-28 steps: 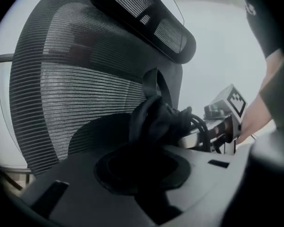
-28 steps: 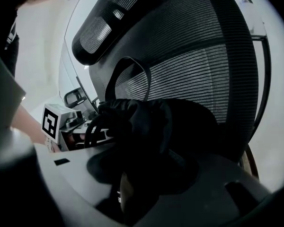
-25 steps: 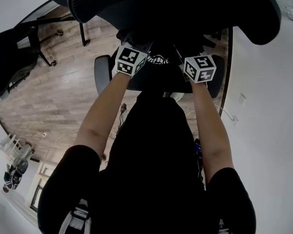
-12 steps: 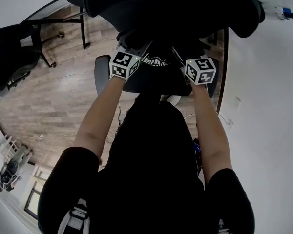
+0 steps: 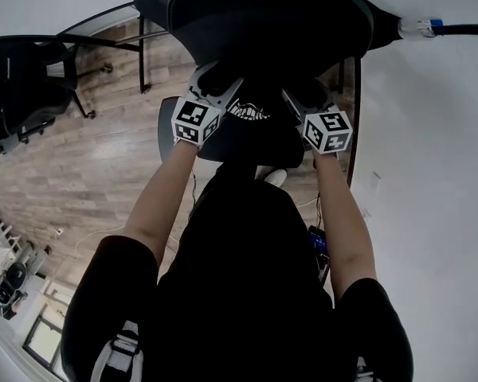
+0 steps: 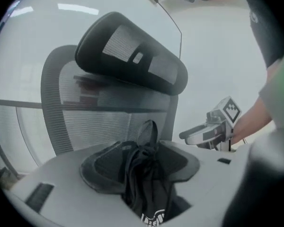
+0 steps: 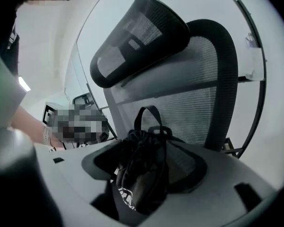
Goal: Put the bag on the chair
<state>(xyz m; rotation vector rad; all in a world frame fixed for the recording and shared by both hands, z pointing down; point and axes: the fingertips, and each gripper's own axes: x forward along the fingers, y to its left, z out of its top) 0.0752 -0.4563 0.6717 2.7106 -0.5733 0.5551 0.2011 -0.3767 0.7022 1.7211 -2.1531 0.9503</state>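
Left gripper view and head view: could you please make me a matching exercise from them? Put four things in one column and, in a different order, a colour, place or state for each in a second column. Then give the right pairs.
Things
1. bag
2. headrest
3. floor
4. left gripper

Descriptions
A. brown wooden planks
B. jaws apart
C. black, with white print
D. at the top of the chair, above its mesh back

Right pairs: 1-C, 2-D, 3-A, 4-B
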